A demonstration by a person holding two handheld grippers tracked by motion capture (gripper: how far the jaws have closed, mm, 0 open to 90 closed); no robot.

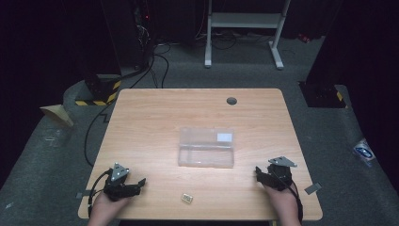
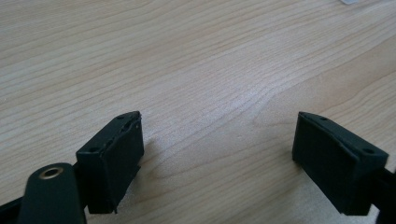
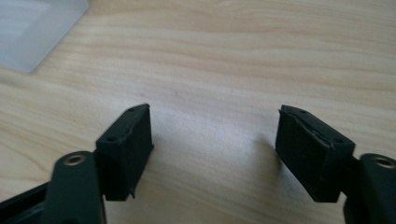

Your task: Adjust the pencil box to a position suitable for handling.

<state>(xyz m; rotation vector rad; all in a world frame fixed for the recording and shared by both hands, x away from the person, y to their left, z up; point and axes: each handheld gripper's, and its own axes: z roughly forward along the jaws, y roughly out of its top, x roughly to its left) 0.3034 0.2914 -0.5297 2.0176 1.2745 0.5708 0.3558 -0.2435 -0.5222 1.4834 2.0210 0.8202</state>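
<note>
Both claws sit at the near edge of the tabletop [image 1: 197, 108], left claw [image 1: 136, 182] and right claw [image 1: 260, 173] each spread wide with nothing between the jaws. That small yellowish block [image 1: 187, 198] lies loose between them, apart from the clear plastic box [image 1: 206, 147] mid-table. Looks like packing it hasn't really started, or just reset.
</note>
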